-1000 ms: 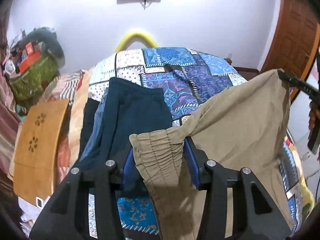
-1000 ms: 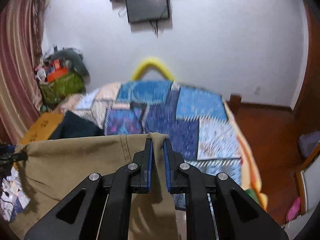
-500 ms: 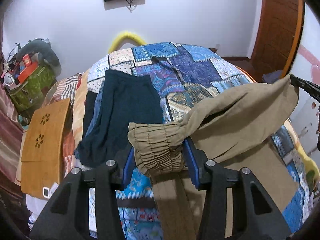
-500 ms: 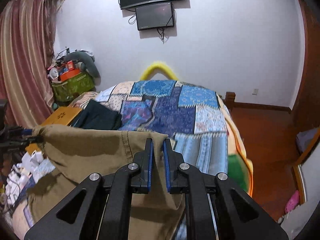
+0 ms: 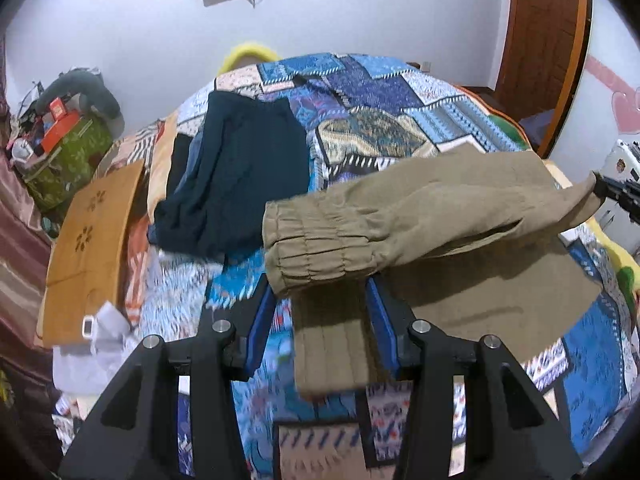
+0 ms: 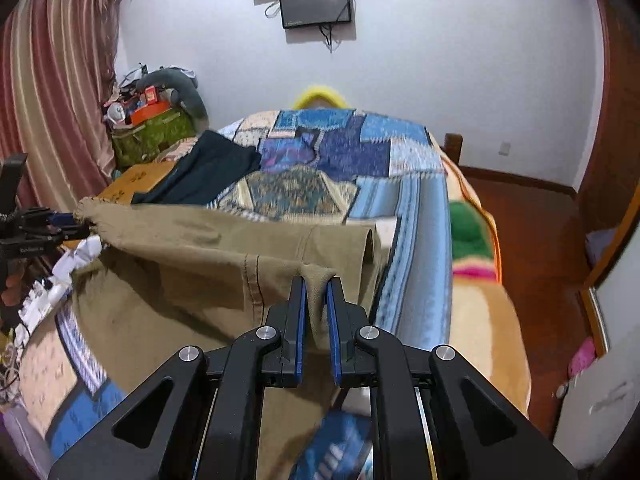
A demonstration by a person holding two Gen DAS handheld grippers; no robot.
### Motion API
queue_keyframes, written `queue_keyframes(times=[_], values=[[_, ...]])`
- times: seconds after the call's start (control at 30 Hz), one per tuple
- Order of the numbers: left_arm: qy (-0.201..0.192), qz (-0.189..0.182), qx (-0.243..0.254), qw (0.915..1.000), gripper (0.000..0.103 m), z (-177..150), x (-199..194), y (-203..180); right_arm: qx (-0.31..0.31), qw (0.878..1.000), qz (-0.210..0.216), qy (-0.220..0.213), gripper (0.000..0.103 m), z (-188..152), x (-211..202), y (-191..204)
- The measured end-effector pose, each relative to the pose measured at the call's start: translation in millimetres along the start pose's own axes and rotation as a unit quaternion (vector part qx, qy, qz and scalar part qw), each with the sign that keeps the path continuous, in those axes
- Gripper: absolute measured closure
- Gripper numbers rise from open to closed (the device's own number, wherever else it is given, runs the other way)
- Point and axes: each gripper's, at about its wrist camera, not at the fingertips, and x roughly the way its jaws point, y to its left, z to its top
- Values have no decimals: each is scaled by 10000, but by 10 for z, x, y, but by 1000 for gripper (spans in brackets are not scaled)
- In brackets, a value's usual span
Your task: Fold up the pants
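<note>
Khaki pants [image 5: 432, 216] hang stretched between my two grippers above the patchwork bed [image 5: 384, 92]. My left gripper [image 5: 320, 304] is shut on the gathered elastic waistband [image 5: 316, 240]. My right gripper [image 6: 316, 284] is shut on the other end of the pants [image 6: 192, 256], pinching a fold of cloth. The lower part of the pants lies on the bed cover. In the left wrist view the right gripper [image 5: 618, 194] shows at the far right; in the right wrist view the left gripper [image 6: 60, 224] shows at the far left.
Dark teal and black garments [image 5: 244, 168] lie on the bed's left side. An orange board [image 5: 92, 248] leans beside the bed, with a green bag [image 5: 68, 160] of clutter behind it. Wooden floor [image 6: 536, 232] and a wooden door [image 5: 544, 32] are on the right.
Both grippers have come down toward the bed with the pants. The pants' lower part now rests on the cover, and the cloth between the grippers is pulled out flatter.
</note>
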Motion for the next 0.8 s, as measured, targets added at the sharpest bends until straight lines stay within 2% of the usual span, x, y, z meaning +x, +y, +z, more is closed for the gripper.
queue_keyframes(times=[0.3,0.43,0.5,0.63,0.67,0.7,0.73,0.77,0.8], values=[[258,194,-127,9994,57,-353,-28,17,295,9987,52,414,91,-492,-42,36],[232,329,-143,9991,55,-438,-127,33,158,9986,-64,495,89,-634,-126,119],[153,430,-106,9989,50,-433,-207,22,64,9987,-130,487,89,-659,-182,155],[-126,668,121,9976,31,-363,-372,-66,-40,9995,-113,307,86,-622,-321,230],[-202,709,212,9971,22,-338,-410,-109,-59,9997,-125,218,81,-591,-365,255],[-257,729,290,9966,18,-314,-435,-151,-97,9997,-141,150,78,-570,-396,287],[-306,741,379,9961,11,-289,-452,-199,-151,9997,-132,98,69,-539,-420,321],[-348,744,494,9954,8,-265,-455,-257,-192,9997,-107,65,61,-521,-434,357],[-359,743,612,9947,8,-250,-449,-306,-234,9997,-66,28,58,-498,-442,392]])
